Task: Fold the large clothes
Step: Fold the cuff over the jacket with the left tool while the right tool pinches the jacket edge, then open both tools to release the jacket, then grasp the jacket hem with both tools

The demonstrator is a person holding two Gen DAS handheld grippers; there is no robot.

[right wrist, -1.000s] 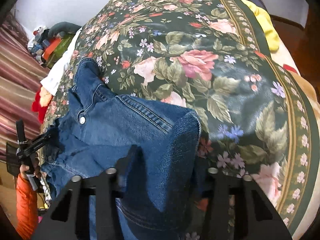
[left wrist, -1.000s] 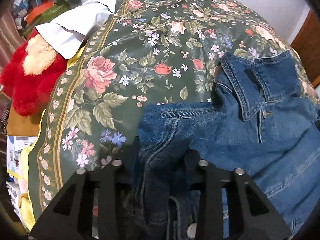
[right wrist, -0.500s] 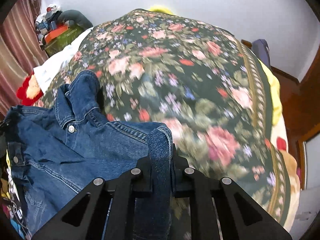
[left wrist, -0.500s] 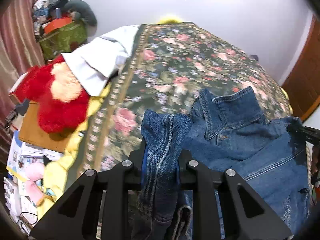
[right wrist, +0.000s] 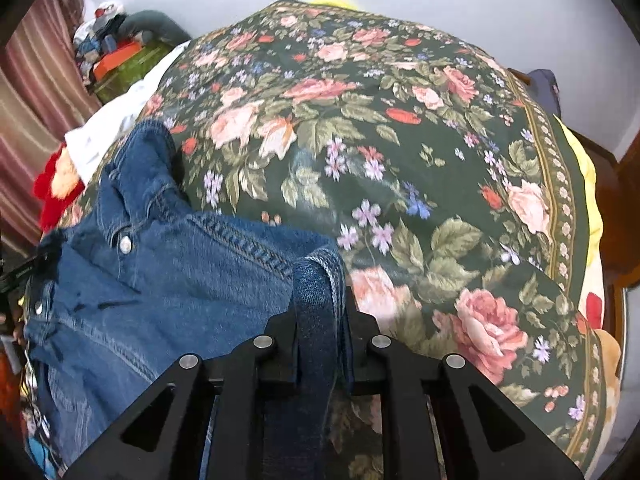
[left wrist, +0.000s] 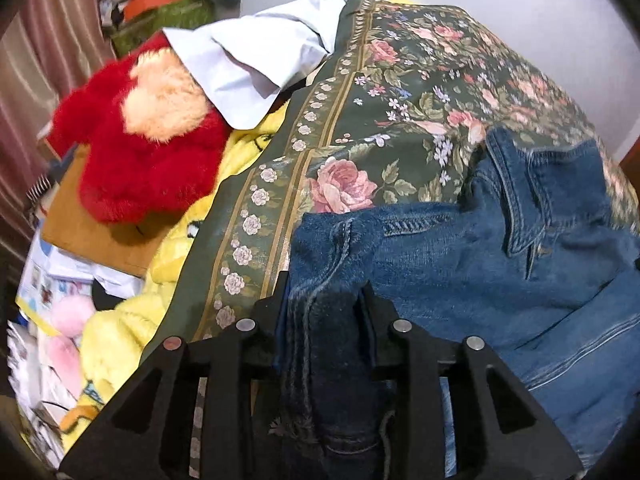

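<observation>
A blue denim jacket (left wrist: 460, 264) lies collar-up on a dark green floral bedspread (left wrist: 400, 120). My left gripper (left wrist: 324, 296) has a thick fold of the jacket's left shoulder between its pads; the jaws are opening but still touch the fabric. In the right wrist view the jacket (right wrist: 180, 264) spreads to the left over the bedspread (right wrist: 360, 140). My right gripper (right wrist: 320, 308) is shut on a narrow fold of the other shoulder. The lower part of the jacket hangs out of view below both grippers.
Left of the bed lie a red plush toy (left wrist: 132, 152), a white cloth (left wrist: 260, 52), a yellow blanket (left wrist: 120, 328), a brown board (left wrist: 88, 232) and a cluttered green box (left wrist: 160, 12). Wooden furniture (right wrist: 620, 200) stands at the bed's right edge.
Both grippers pinched the denim shoulders and lifted them, then came back down close to the bedspread. The left jaws stand wider than half a second ago; the right stays pinched.
</observation>
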